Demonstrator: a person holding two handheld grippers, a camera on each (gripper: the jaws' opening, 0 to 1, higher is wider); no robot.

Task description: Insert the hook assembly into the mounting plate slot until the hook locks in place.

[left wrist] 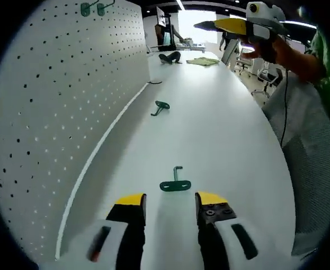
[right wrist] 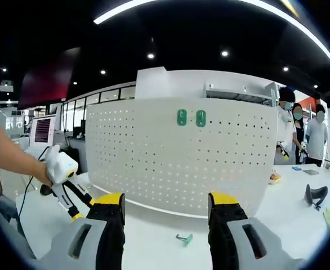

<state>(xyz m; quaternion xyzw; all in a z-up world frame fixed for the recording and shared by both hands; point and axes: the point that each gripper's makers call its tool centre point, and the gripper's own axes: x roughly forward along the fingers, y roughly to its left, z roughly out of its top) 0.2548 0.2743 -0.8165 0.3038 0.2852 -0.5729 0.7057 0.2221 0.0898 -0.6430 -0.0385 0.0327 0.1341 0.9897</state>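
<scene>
- Hovering low over the white table, the left gripper had its yellow-tipped jaws spread apart and empty, nothing between them.
- Dead ahead at 12 o'clock, just beyond the tips, lay the near hook: its flat green base ran crosswise, 9 to 3, while the grey stem pointed away toward 12.
- A second hook sat farther up the table at about 11 o'clock, well apart from the first, closer to the pegboard.
- Up high at 1 o'clock, the right gripper was held off the table, far from either piece.
- From the right gripper view, those jaws stood released too, facing the pegboard, where two green mounts hung at 12 o'clock; a hook lay on the table below.
- My call: the left was plainly nearer, so a straight push forward and a squeeze across the stem looked the natural pick.
</scene>
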